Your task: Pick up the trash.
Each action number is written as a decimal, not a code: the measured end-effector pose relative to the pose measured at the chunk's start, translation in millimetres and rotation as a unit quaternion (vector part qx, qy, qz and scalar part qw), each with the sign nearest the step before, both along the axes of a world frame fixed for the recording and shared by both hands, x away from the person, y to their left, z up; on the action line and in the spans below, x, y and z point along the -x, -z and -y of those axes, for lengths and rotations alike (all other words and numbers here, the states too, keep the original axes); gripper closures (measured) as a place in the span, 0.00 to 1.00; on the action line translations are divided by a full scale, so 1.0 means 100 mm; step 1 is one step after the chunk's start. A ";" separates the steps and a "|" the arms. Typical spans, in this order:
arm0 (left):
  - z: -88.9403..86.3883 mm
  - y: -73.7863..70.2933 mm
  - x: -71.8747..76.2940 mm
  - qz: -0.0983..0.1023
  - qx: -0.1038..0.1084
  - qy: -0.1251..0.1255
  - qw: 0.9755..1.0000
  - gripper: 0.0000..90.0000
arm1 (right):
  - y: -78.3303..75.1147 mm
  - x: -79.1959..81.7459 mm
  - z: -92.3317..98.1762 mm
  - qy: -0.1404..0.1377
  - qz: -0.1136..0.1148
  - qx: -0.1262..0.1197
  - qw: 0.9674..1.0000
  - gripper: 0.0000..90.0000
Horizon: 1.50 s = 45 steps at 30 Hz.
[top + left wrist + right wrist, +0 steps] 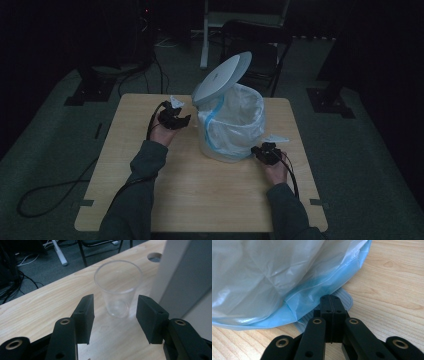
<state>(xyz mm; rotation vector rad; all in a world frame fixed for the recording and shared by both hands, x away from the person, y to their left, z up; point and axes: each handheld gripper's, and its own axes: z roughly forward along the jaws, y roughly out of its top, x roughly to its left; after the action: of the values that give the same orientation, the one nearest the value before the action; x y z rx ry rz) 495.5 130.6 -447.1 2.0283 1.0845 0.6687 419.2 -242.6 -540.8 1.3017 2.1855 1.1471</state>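
Left tongs (pixel 113 315), released, jaws spread wide with a clear plastic cup (pixel 117 291) standing upright on the bench (pixel 37 307) just beyond the gap and touching neither pad; bare wood lies to the left of the cup, while the pale wall of the bin (pixel 182 277) closes off the right of the frame, and the bench's far edge runs diagonally just behind the cup. Right tongs (pixel 332 315), clenched with the pads meeting and nothing visible between them, resting over the ribbed grey pedal (pixel 344 298) at the foot of the bin, whose blue-trimmed liner bag (pixel 274 272) overhangs at upper left; open wood extends to the right. In the high view, the left tongs (pixel 175 117) sit left of centre and the right tongs (pixel 265 151) right of centre, flanking the bin (pixel 231 125) with its lid (pixel 222 77) tilted up; a wide bare stretch of bench (pixel 210 195) fills the lower middle. A chair (pixel 257 45) stands on the floor beyond the far edge.
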 end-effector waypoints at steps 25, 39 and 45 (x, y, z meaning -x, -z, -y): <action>0.14 0.09 -0.43 -0.015 0.027 -0.045 0.999 0.54 | 0.00 -0.01 0.01 -0.003 0.000 -0.004 1.000 1.00; -0.03 0.27 -0.29 -0.058 0.048 -0.044 0.996 0.76 | 0.01 0.00 0.02 -0.004 0.002 -0.005 1.000 1.00; -0.14 0.28 -0.10 -0.050 0.042 -0.027 0.997 0.89 | 0.01 0.00 0.01 -0.003 0.002 -0.004 1.000 1.00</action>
<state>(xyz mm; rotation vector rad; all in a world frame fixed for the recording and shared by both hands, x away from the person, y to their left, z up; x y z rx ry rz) 505.8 144.3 -475.5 1.9838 1.2094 0.5442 419.2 -244.0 -541.7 1.2951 2.1853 1.1618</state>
